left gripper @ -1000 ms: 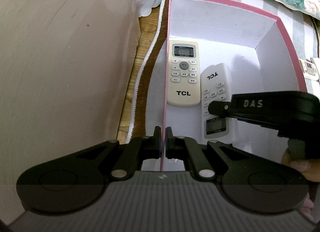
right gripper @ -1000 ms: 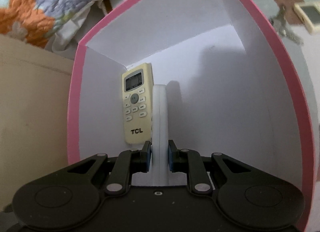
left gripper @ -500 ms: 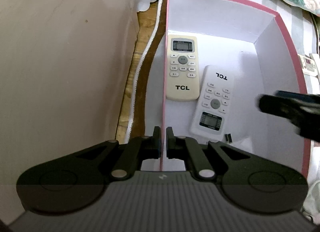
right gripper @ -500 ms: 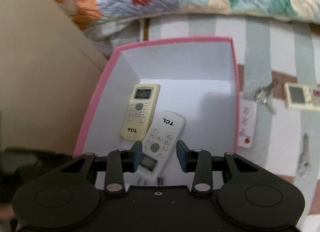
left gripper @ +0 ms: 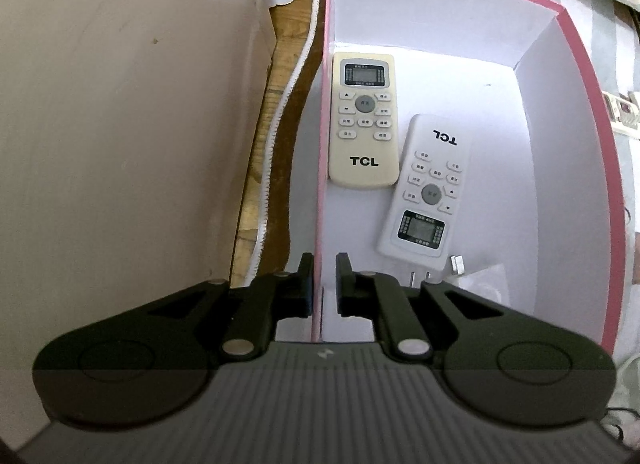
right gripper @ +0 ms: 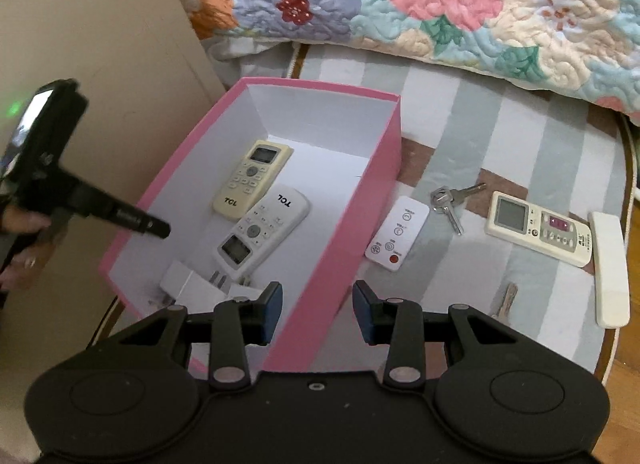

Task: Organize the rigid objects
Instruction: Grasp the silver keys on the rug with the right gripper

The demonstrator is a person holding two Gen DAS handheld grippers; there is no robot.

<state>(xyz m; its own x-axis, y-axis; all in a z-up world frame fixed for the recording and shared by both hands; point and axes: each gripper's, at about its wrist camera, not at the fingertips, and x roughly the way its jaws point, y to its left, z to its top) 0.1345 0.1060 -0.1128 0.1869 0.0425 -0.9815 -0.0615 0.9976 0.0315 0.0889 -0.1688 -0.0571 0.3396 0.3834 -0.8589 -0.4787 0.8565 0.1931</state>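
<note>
Your left gripper (left gripper: 323,280) straddles the pink box's (left gripper: 576,76) left wall, fingers slightly parted. Inside lie the cream TCL remote (left gripper: 364,120) and, beside it, the white TCL remote (left gripper: 430,188). Only your right view, with the right gripper (right gripper: 318,306) spread empty, shows the small white remote (right gripper: 397,233), keys (right gripper: 450,200) and grey-screen remote (right gripper: 538,227) outside on the striped cloth (right gripper: 460,104).

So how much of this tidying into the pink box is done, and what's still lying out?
Partly done. The cream remote, white remote and a white plug lie in the pink box. The right gripper is open and empty; the left gripper straddles the box's wall. On the cloth outside wait a small remote, keys, a grey-screen remote and a white bar.
</note>
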